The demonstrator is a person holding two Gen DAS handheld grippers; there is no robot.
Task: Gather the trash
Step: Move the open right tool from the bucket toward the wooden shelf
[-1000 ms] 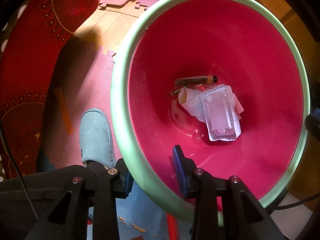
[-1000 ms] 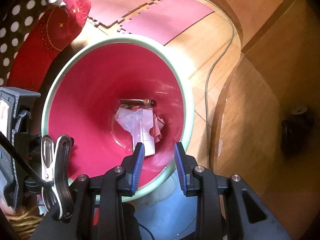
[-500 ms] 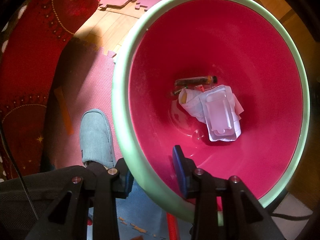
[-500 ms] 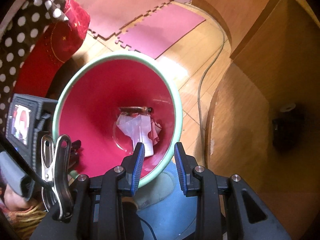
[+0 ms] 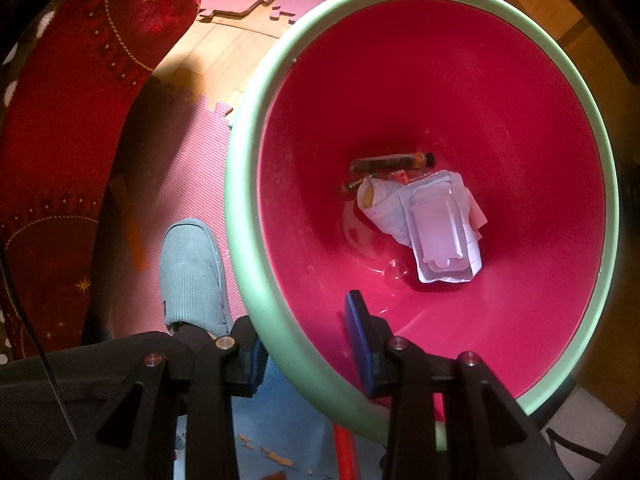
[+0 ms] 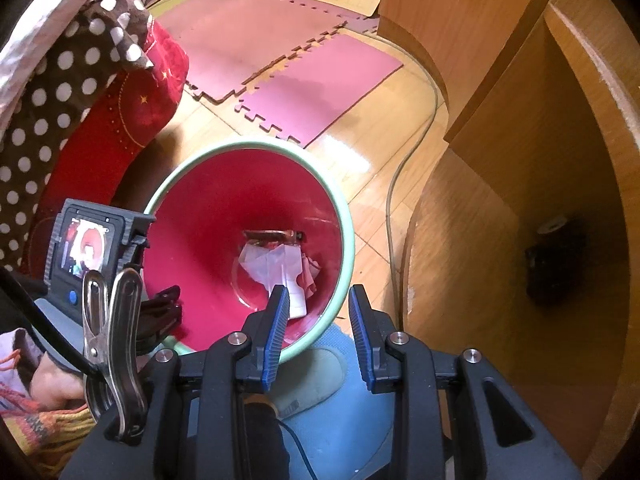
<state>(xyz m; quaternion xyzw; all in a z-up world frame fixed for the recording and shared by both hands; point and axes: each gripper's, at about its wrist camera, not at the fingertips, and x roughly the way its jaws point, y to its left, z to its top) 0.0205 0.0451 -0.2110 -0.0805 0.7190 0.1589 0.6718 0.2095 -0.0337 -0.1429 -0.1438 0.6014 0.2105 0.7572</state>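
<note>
Bin (image 5: pixel 256 128) holds clear tray (image 5: pixel 440 228), paper, bottle (image 5: pixel 392 161); left gripper (image 5: pixel 304 352) clamps rim; right gripper (image 6: pixel 316 332) parted, empty.

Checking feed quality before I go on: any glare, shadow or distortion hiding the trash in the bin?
Left wrist view: the bin bulges from fisheye, sharp; the trash is well lit. Right wrist view: glare on the floor only; cabinet recess dark.

Red bin (image 5: pixel 460 80), mint-green rim; pink floor mats (image 6: pixel 320 80); white-dotted brown cloth (image 6: pixel 60 92)
</note>
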